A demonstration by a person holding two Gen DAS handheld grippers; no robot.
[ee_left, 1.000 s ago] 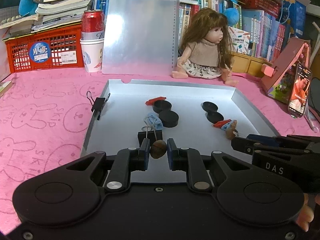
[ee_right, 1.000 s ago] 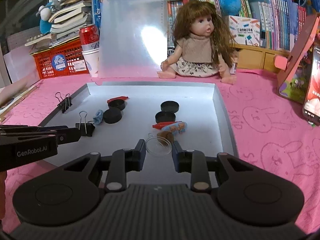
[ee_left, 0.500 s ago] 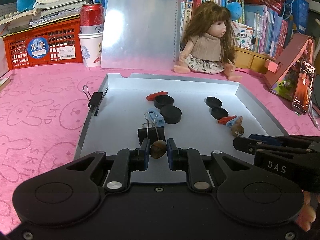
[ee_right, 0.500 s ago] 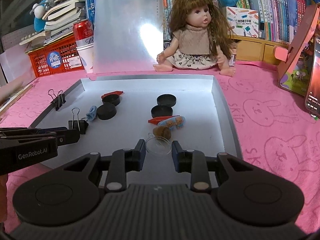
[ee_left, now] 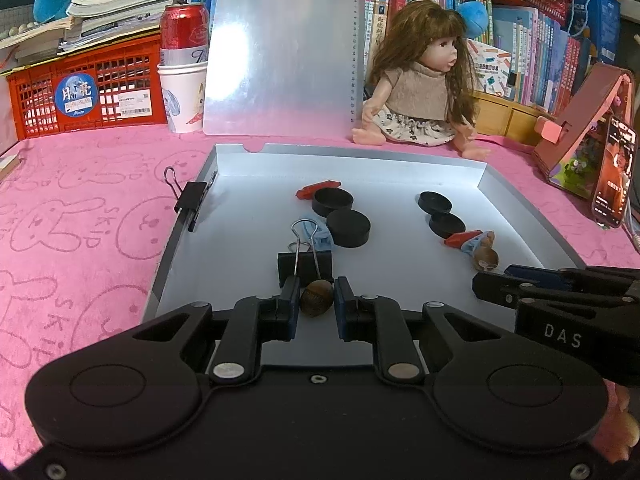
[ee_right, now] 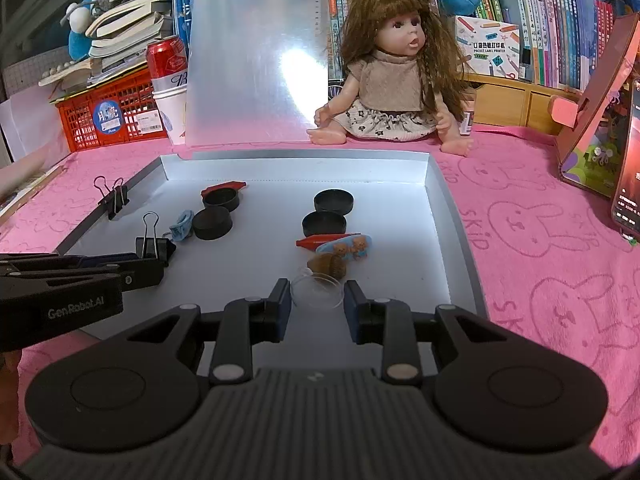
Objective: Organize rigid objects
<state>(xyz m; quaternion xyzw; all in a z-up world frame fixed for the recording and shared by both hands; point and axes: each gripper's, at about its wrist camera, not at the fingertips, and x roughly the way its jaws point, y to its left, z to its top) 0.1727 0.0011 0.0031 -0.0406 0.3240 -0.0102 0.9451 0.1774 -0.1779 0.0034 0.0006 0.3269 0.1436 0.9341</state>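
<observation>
My left gripper (ee_left: 317, 300) is shut on a small brown nut (ee_left: 317, 298), low over the near edge of the silver tray (ee_left: 182, 236), just in front of a black binder clip (ee_left: 306, 264). In the right wrist view, my right gripper (ee_right: 317, 294) has a clear round disc (ee_right: 317, 291) between its fingers. Its jaws are opening, the pads stand just off the disc's rim, and the disc seems to rest on the tray (ee_right: 456, 220) floor. Behind the disc lie a second brown nut (ee_right: 327, 265), a blue bear hair clip (ee_right: 345, 246) and a red clip (ee_right: 320, 241).
Several black round caps (ee_right: 334, 201) lie in two pairs on the tray. Another binder clip (ee_left: 189, 200) grips the tray's left wall. A doll (ee_left: 420, 92), a clear clipboard (ee_left: 280, 52), a red crate (ee_left: 84, 92) and a phone on a stand (ee_left: 612, 172) ring the pink cloth.
The right jaws have parted slightly around the clear disc. The left gripper keeps its hold on the nut, and both hands have barely shifted.
</observation>
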